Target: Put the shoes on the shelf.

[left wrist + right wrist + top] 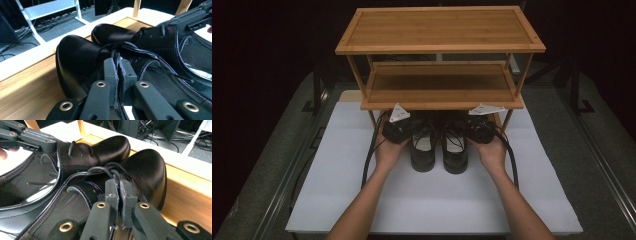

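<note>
Two black leather lace-up shoes stand side by side on the white table top, toes pointing under a bamboo rack [439, 30]. My left gripper [399, 126] is shut on the outer upper edge of the left shoe [423, 150]; in the left gripper view the gripper [118, 63] pinches the leather rim beside the laces of the left shoe [75, 62]. In the same way, my right gripper [482, 127] is shut on the rim of the right shoe [455, 152], and the right gripper view shows this gripper [119, 186] close on the right shoe [147, 170]. Both toes rest on the rack's lowest board [25, 92].
The rack's middle shelf [439, 85] hangs low over the shoes' toes, and its thin legs [372, 117] stand at either side. The white table top [362, 200] spreads out in front, with dark floor and metal rails around it. A cable trails from each gripper.
</note>
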Tool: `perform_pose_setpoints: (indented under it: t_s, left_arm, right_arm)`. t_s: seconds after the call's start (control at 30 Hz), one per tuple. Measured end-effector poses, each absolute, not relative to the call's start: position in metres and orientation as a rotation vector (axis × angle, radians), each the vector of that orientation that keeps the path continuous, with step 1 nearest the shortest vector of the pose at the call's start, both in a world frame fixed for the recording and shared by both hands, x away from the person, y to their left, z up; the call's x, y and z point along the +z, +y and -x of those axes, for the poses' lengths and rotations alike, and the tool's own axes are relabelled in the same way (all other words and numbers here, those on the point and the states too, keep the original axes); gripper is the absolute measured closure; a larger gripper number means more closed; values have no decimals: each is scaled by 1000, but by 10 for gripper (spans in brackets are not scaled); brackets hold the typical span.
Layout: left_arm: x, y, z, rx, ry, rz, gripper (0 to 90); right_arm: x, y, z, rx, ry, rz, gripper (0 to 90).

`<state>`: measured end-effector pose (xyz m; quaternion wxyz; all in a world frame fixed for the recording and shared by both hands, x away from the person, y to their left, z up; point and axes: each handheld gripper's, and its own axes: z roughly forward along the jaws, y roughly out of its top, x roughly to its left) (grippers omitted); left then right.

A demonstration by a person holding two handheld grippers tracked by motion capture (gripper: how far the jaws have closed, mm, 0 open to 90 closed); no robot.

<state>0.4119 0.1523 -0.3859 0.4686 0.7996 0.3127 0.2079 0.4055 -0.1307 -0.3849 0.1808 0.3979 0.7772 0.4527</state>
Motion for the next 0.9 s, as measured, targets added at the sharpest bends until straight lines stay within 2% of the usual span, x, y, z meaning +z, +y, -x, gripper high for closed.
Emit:
perform_pose_setpoints:
  t_s: [0.1,0.13,0.17,0.27,0.4,0.57,0.67,0.9]
  left_arm:
    - [-384,153,-412,503,761,-1968,805]
    - [-383,154,-411,490,763,-1968,743]
    - [-382,156,-411,481,763,-1971,743]
    - [-376,165,-406,446,757,-1971,613]
    - [-371,177,-396,437,740,-1984,479]
    - [-368,191,-380,420,736,-1998,338]
    - [-369,199,-363,394,717,-2018,279]
    - [-389,209,-335,355,702,-2051,247]
  right_arm:
    - [-384,-132,-407,1300,2199,-1135,806]
    - [-383,-132,-406,1295,2197,-1135,780]
    - [-382,-134,-405,1293,2192,-1138,737]
    - [-377,-141,-403,1312,2195,-1168,608]
    - [-370,-151,-392,1334,2225,-1168,520]
    - [-363,-161,-370,1328,2222,-1138,363]
    - [-364,-170,-350,1333,2219,-1133,292]
    - [-376,-185,-320,1331,2233,-1141,273]
